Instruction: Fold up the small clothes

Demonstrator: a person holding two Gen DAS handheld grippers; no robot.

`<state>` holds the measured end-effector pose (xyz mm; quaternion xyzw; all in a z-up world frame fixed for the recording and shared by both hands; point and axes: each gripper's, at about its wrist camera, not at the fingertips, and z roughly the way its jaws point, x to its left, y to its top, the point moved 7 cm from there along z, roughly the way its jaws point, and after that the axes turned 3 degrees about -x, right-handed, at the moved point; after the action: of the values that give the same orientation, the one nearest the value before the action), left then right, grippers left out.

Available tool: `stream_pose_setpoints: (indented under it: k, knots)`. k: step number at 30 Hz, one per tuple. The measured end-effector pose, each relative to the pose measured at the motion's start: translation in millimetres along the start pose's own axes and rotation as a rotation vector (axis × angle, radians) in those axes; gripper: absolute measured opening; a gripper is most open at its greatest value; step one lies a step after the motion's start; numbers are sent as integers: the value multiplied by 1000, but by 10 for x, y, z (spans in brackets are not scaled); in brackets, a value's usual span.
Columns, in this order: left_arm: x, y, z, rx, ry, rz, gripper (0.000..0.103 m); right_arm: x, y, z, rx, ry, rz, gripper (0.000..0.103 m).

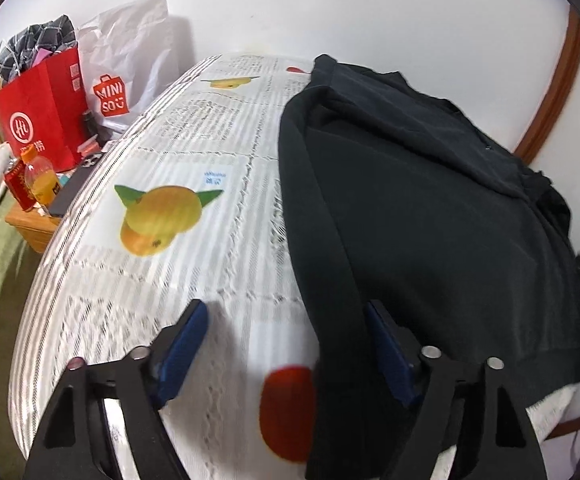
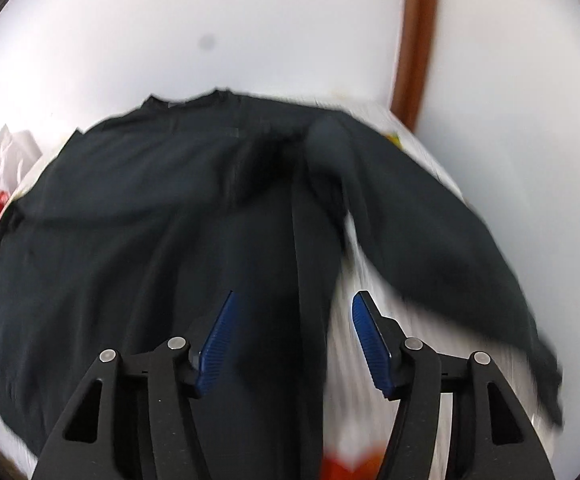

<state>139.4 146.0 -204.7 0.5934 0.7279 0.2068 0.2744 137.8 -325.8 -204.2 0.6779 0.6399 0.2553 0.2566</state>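
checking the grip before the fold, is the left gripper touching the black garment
Cannot tell. In the left wrist view the left gripper stands open over the garment's edge; one blue pad overlaps the dark cloth, but no contact or gap shows plainly.

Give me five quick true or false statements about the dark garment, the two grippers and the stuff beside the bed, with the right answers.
1. The dark garment lies on a fruit-print cover. True.
2. The left gripper is clamped on the garment. False: its jaws stand apart, pinching nothing.
3. A red paper bag stands beside the bed. True.
4. The right gripper is fully shut. False: its blue pads stand apart, above the garment's edge.
5. The bottle near the red bag holds blue liquid. False: the liquid is orange.
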Motion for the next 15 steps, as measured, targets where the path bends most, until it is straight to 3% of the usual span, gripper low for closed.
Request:
stream_pose_setpoints:
  k: [4, 7, 9, 10, 11, 12, 13, 15]
  knots:
    - [-64, -48, -35, -10, -50, 3, 48, 22, -496, -231, 20, 32, 20, 60]
    - [-129, -82, -37, -9, -58, 26, 18, 45, -703, -346, 7, 45, 35, 60]
    - [-127, -115, -62, -18, -47, 22, 11, 59, -800, -371, 6, 53, 36, 58]
    - [-121, -133, -82, -19, -46, 27, 10, 49, -848, -358, 11, 34, 37, 47]
    - [-120, -159, -118, -22, -43, 38, 9, 57, -856, -340, 14, 24, 37, 29]
    - [-103, -183, -159, -27, -42, 39, 9, 67, -890, -349, 17, 28, 36, 20]
    - [-91, -212, -203, -30, -47, 37, 9, 73, -892, -353, 13, 35, 34, 12]
    - [-66, -280, -277, -26, -53, 36, 9, 89, -923, -416, 10, 51, 30, 7]
